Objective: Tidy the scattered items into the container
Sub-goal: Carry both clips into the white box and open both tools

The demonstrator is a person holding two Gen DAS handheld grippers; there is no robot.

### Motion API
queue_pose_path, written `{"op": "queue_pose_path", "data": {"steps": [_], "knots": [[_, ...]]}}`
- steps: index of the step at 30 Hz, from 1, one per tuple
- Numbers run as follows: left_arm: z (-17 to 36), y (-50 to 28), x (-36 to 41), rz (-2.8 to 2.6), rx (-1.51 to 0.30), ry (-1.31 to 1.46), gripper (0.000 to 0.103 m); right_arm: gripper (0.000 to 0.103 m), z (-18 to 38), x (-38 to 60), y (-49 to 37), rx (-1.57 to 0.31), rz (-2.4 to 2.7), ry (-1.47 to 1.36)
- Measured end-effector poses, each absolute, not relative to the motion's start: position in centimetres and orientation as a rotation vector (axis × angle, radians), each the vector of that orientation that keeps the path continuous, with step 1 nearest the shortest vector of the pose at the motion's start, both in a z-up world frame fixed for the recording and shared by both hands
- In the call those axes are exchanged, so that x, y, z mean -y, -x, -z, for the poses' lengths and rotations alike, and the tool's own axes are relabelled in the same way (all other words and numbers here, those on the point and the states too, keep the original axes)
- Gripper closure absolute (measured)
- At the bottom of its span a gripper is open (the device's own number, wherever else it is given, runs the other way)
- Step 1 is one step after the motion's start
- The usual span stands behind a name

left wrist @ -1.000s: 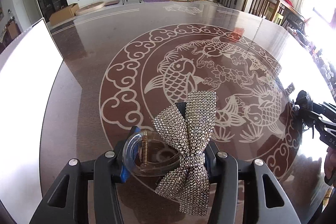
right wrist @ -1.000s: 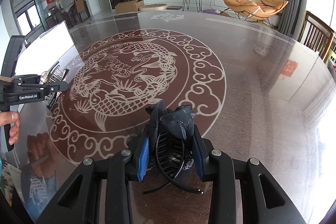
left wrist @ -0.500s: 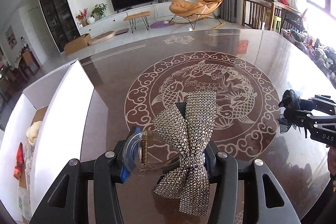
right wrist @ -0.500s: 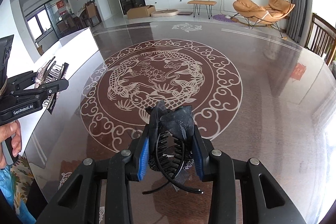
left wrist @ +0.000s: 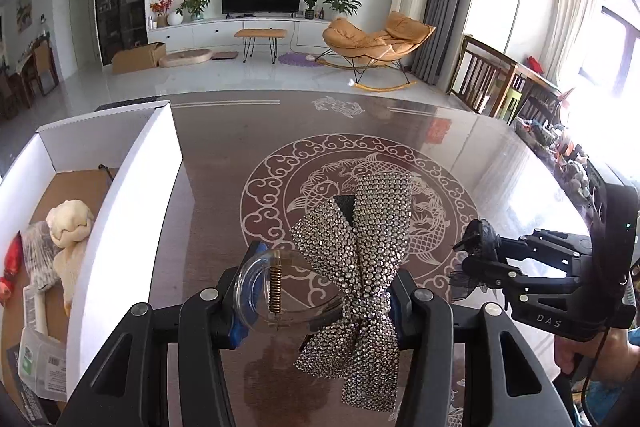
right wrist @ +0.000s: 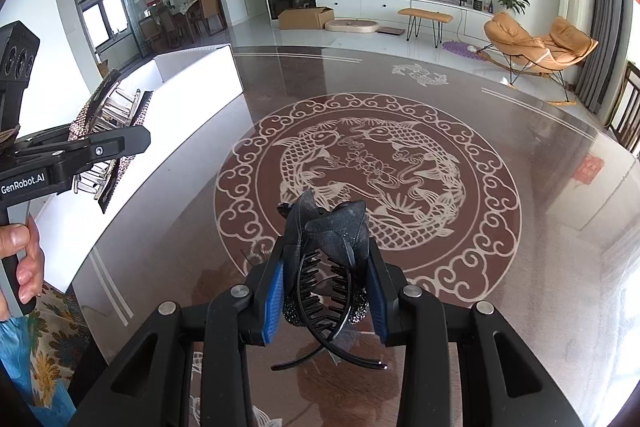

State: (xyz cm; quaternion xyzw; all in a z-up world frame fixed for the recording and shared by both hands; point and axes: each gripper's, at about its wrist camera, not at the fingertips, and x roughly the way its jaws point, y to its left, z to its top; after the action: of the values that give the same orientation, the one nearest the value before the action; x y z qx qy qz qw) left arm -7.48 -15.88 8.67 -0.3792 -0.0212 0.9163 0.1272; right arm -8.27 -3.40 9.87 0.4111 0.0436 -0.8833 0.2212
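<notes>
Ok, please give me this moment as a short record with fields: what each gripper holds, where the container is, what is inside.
left gripper: shut on rhinestone bow hair clip, lifted off the table
right gripper: shut on black claw hair clip, also lifted
container: white box at the table's left edge
in the box: cream plush item, red item, packaged goods
table surface seen: carp pattern, nothing lying on it

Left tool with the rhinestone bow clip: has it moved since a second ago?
Yes. The left tool, shut on the rhinestone bow clip, has risen and drawn back from the table's fish medallion, which now looks smaller, and the white box now shows its inside.
</notes>
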Motion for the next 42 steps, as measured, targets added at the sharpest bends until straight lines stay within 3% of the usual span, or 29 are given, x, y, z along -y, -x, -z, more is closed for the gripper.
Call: {"op": "queue_pose_path", "data": {"steps": [7, 12, 18, 27, 28, 29, 30, 31, 32, 36, 39, 42], "knots": [[-14.2, 5.0, 26.0, -2.823, 0.064, 1.062, 0.052, 0.067, -14.6, 12.6, 9.4, -0.097, 2.294, -1.013], [-14.8, 4.2, 36.3, -2.97, 0.14, 1.154, 0.052, 0.067, -17.9, 22.4, 10.7, -0.055, 2.142, -0.931], [-10.9, 4.4, 45.5, -3.05, 0.267, 1.341, 0.052, 0.067, -17.9, 35.2, 12.4, -0.107, 1.995, -0.961], [-3.5, 6.6, 50.5, -2.965, 0.39, 1.642, 0.051, 0.064, -10.7, 46.5, 15.6, -0.236, 1.894, -1.18], [-2.9, 6.8, 50.7, -2.955, 0.398, 1.678, 0.049, 0.061, -9.9, 47.1, 16.0, -0.245, 1.883, -1.217], [-2.5, 6.7, 50.8, -2.949, 0.406, 1.703, 0.042, 0.05, -9.1, 47.4, 16.5, -0.252, 1.865, -1.256], [-2.1, 6.7, 50.8, -2.941, 0.418, 1.719, 0.025, 0.044, -8.5, 47.9, 16.9, -0.253, 1.838, -1.287], [-2.0, 6.6, 50.6, -2.939, 0.426, 1.719, 0.017, 0.035, -8.1, 48.2, 17.0, -0.248, 1.805, -1.31], [-2.2, 6.4, 50.3, -2.951, 0.419, 1.702, 0.009, 0.035, -7.9, 48.3, 17.1, -0.241, 1.781, -1.321], [-4.5, 5.8, 48.9, -3.021, 0.398, 1.602, 0.0, 0.035, -9.8, 46.6, 17.0, -0.231, 1.822, -1.265], [-6.4, 4.4, 47.3, -3.04, 0.44, 1.537, 0.0, 0.034, -12.2, 44.0, 16.1, -0.298, 1.87, -1.23], [-8.4, 2.8, 44.6, -3.121, 0.358, 1.545, 0.0, 0.034, -14.3, 40.3, 14.1, -0.396, 1.918, -1.151]]}}
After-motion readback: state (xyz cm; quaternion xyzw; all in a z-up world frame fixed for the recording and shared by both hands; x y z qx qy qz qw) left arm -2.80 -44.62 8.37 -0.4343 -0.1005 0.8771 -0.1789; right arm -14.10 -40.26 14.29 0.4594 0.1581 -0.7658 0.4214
